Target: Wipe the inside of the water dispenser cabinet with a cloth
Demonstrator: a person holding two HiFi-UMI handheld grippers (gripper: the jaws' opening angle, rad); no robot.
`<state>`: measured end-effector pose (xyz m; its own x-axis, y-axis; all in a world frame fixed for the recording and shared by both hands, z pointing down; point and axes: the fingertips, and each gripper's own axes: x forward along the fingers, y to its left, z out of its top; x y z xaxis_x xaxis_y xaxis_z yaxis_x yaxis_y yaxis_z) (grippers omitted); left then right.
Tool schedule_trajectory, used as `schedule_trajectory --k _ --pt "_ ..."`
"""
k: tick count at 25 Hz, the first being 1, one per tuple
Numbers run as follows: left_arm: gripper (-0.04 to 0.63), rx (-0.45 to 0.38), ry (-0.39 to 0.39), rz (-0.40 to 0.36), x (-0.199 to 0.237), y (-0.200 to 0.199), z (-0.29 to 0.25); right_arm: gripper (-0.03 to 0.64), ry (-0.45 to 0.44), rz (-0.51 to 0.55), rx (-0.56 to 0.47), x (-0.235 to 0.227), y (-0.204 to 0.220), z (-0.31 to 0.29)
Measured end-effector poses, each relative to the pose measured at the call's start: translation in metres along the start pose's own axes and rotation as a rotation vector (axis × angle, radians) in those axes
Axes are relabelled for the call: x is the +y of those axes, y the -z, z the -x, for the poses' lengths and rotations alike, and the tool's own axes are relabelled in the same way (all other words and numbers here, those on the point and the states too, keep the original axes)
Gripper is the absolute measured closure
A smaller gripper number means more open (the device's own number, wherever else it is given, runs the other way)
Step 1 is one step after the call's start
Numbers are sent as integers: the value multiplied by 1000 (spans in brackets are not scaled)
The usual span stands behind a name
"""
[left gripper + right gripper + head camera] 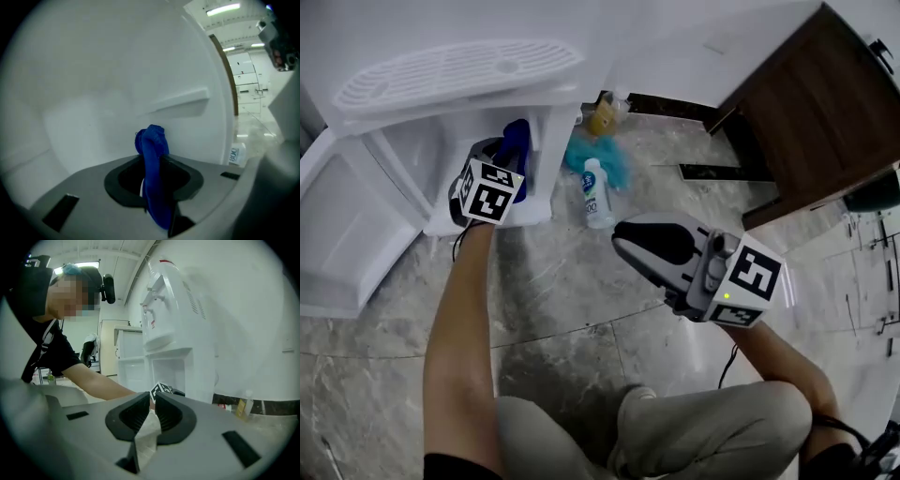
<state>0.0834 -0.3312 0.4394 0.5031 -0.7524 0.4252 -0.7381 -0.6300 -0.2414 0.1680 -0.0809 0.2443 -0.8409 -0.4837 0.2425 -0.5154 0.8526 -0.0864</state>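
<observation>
The left gripper (pixel 499 156) reaches into the open cabinet (pixel 405 161) at the foot of the white dispenser (pixel 459 70), its marker cube just outside the opening. Its jaws are clamped on a blue cloth (pixel 517 141). In the left gripper view the cloth (pixel 153 140) sticks up between the jaws of the gripper (pixel 151 162) and hangs down behind them, in front of the cabinet's white inner wall (pixel 93 93), where a small ledge (pixel 180 101) juts out. Whether the cloth touches that wall cannot be told. The cabinet door (pixel 342 225) stands swung open to the left. The right gripper (pixel 620 242) hovers over the marble floor (pixel 562 291), well apart from the cabinet, pointing towards it. In the right gripper view its jaws (pixel 152 397) are pressed together at the tips; a pale patch shows in the gap behind them, and what it is cannot be made out. That view also shows the dispenser (pixel 164 296) upright with the cabinet (pixel 168 366) open below it, and the person's left arm (pixel 93 380) stretched towards it. On the floor just right of the cabinet stands a white bottle (pixel 596 192), with a teal bundle (pixel 602 157) and a yellow bottle (pixel 602 118) behind it. A dark wooden door (pixel 811 103) stands at the right.
</observation>
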Motion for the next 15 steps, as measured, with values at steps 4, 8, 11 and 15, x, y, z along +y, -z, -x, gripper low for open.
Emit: schedule_trajectory --k 4,8,11,15 --pt "506 72 -68 48 10 11 -37 586 -37 4 46 8 3 15" --pt "506 109 -64 109 21 9 -57 586 -25 60 87 3 12 31" --pt "506 135 -18 1 19 8 -61 586 10 0 5 -14 6 36" --pt "508 162 2 -69 16 13 -63 586 -13 -32 -12 -14 6 26"
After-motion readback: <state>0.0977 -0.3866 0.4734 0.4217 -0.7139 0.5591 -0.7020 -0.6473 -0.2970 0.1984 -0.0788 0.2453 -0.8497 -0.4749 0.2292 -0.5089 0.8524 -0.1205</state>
